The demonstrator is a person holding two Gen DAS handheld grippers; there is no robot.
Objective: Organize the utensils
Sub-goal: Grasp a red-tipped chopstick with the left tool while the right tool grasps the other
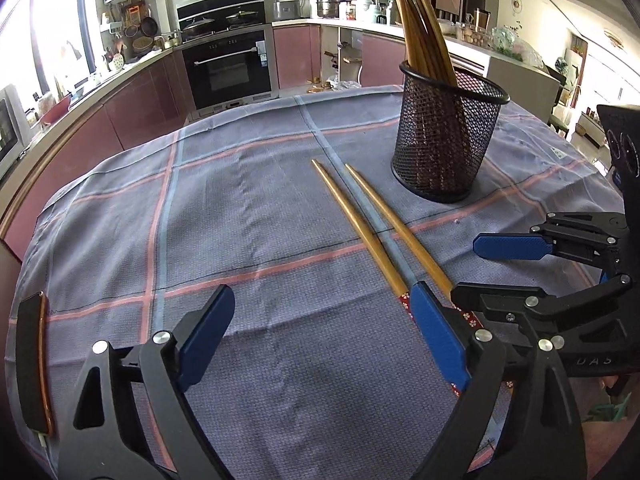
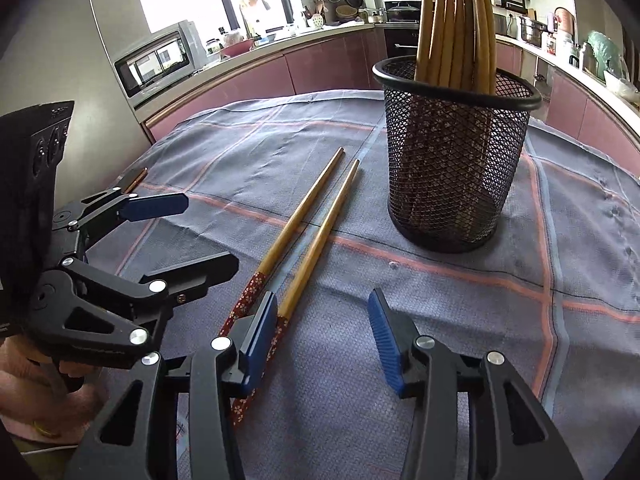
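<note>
Both grippers hover low over the table, jaws apart and gripping nothing. Left gripper (image 1: 320,312) stands wide, its blue pads spread over bare cloth, with the right-hand pad (image 1: 438,338) just over the patterned ends of the loose chopsticks; whether it touches them I cannot tell. Right gripper (image 2: 324,312) is set narrower, about half spread, its near pad (image 2: 260,332) lying over the floral end of 1 stick while the other pad hangs above the cloth.

Largest thing in front of me is the tablecloth (image 1: 240,208), grey-blue with pink and pale-blue lines, covering the whole table.

Next comes the black mesh cup (image 1: 448,136), upright toward the far side of the cloth, holding a bunch of wooden chopsticks (image 1: 420,32) that lean tips-up out of its rim.

Then the 2 loose chopsticks (image 1: 372,232), lying flat on the cloth just in front of the cup, side by side and nearly parallel, narrow tips pointing away, red flowered grips toward the grippers. They sit between the 2 tools, well short of the cup.

A dark slab with an orange edge (image 1: 34,364) lies at the cloth's left border.

A hand (image 2: 60,376) grips the left tool's handle, low in the right wrist view.
</note>
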